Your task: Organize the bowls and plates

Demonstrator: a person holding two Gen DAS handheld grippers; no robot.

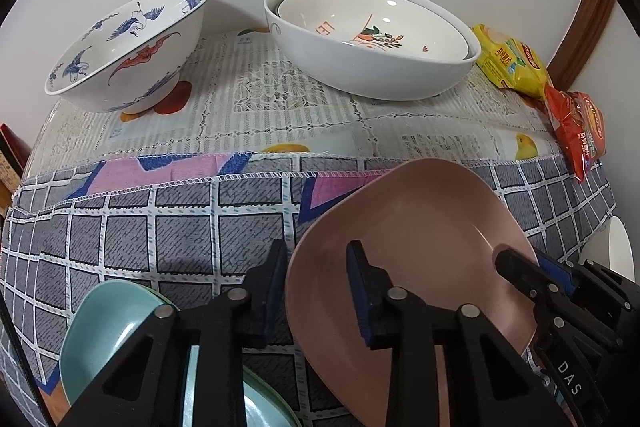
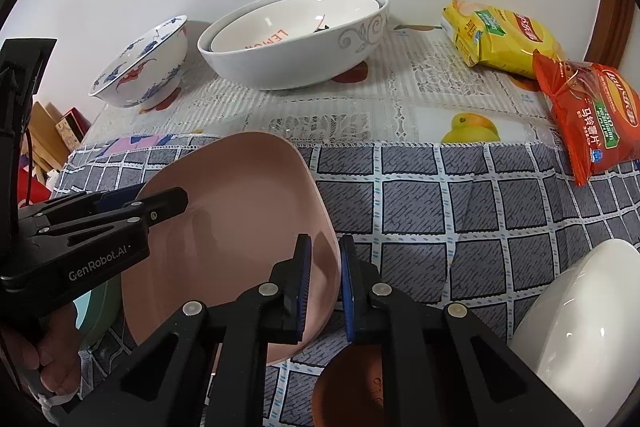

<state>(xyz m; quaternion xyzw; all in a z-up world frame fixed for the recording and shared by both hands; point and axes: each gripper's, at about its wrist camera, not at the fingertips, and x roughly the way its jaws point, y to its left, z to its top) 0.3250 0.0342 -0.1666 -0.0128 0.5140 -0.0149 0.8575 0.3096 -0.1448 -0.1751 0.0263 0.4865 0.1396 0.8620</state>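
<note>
Pink plate (image 2: pixel 240 227) is held tilted above the checked cloth (image 2: pixel 460 203), rim pinched by both grippers: right gripper (image 2: pixel 325 287) clamped on its near edge, left gripper (image 1: pixel 316 291) straddling its other edge, jaws wider. Teal plates (image 1: pixel 104 331), brown bowl (image 2: pixel 348 387) and white bowl (image 2: pixel 592 307) are seen nearest. Farther back, nested white bowls (image 2: pixel 292 43), crane bowl (image 1: pixel 128 47) and snack bags (image 2: pixel 520 55) are set near the wall.

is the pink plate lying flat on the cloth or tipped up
Tipped up. The pink plate stands at a slant, its far edge lifted off the checked cloth, with both grippers' jaws astride its rim, left gripper and right gripper.
</note>
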